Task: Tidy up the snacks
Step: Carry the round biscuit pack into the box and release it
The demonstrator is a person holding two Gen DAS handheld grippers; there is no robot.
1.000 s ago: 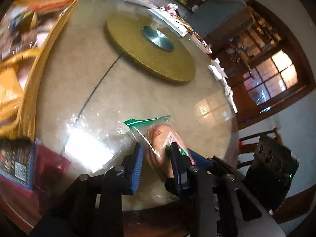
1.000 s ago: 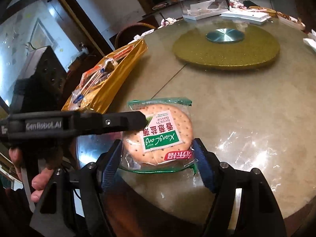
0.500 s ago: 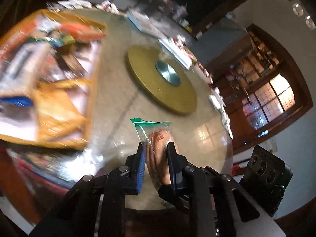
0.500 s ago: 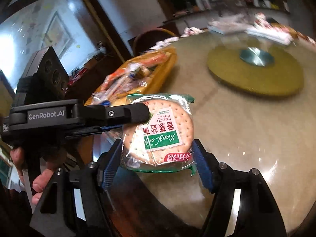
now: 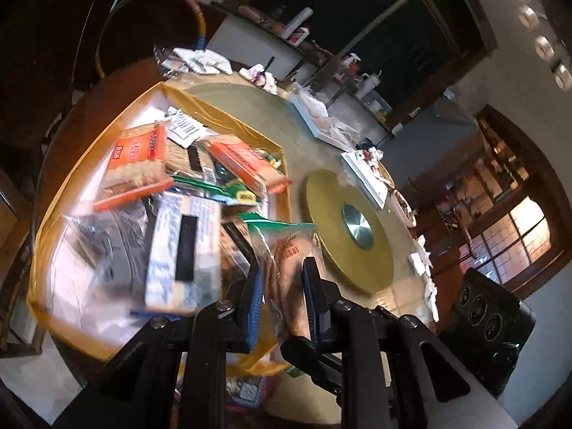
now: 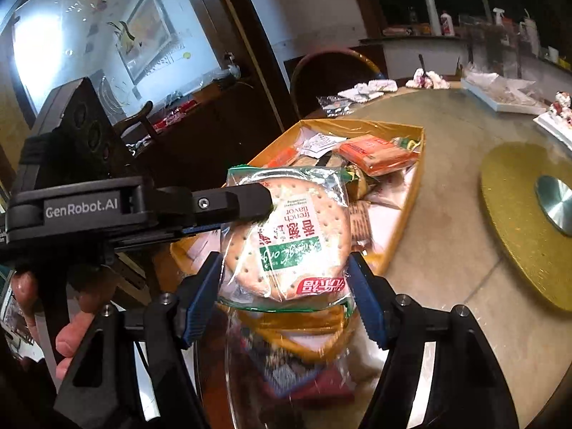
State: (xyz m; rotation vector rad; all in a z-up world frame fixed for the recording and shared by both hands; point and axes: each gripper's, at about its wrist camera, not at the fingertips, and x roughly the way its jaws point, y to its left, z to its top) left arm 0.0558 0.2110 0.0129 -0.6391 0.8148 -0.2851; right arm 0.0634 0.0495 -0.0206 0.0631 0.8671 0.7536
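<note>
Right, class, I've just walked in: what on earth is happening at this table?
A person holding two grippers is sorting snacks. The left gripper is shut on a packet of round biscuits, held in the air beside the yellow box already full of snack packs. The right gripper is open, its fingers either side of the packet without gripping it.

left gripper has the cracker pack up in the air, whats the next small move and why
Probably carry it a little further over the yellow tray and lower it before opening. The left gripper is shut on the cracker pack, which hangs above the tray's near end, where other snack packs already lie. The right gripper is open, its fingers either side of the pack without squeezing.
</note>
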